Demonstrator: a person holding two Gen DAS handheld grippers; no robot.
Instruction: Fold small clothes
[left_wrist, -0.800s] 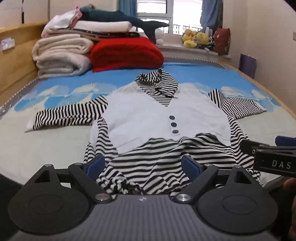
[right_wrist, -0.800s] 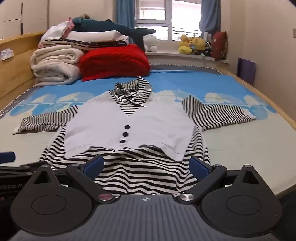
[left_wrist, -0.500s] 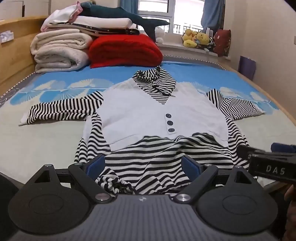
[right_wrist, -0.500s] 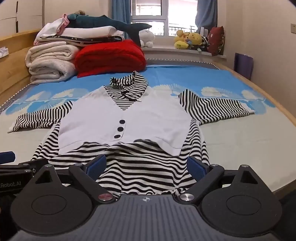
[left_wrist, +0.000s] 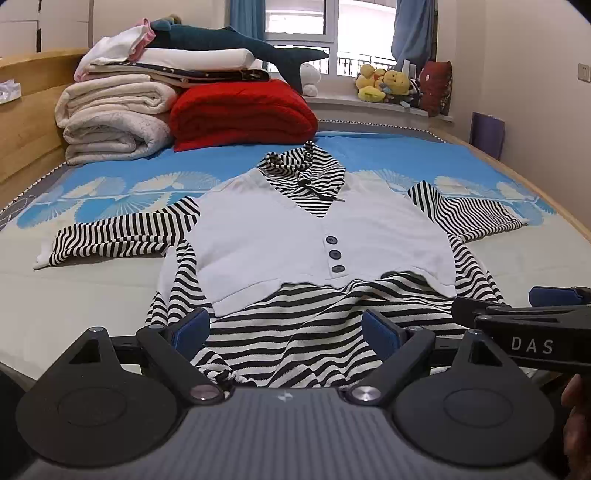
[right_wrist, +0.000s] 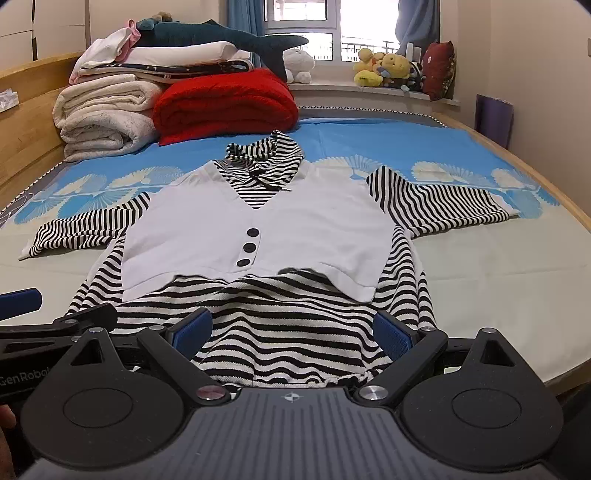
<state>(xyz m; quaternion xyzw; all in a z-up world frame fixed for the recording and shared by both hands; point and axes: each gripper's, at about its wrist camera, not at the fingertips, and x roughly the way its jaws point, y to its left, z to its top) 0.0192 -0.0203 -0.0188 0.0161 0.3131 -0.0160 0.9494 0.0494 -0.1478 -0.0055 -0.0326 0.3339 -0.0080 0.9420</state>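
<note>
A small black-and-white striped hooded top with a white vest front (left_wrist: 317, 240) (right_wrist: 258, 229) lies face up on the bed, sleeves spread to both sides, hem nearest me. My left gripper (left_wrist: 286, 330) hovers open over the left part of the hem, nothing between its blue pads. My right gripper (right_wrist: 293, 332) is open over the right part of the hem, also with nothing gripped. Each gripper shows at the edge of the other's view: the right gripper (left_wrist: 528, 317) and the left gripper (right_wrist: 44, 321).
Folded white blankets (left_wrist: 114, 122) and a red blanket (left_wrist: 240, 110) are stacked at the head of the bed, a plush shark (left_wrist: 229, 40) on top. Stuffed toys (left_wrist: 388, 83) sit on the window sill. A wooden bed frame (right_wrist: 535, 177) runs along the right.
Both grippers have drawn back and tilted up a little, so the top sits lower in both views. The jaws stay wide; the garment has not moved.
</note>
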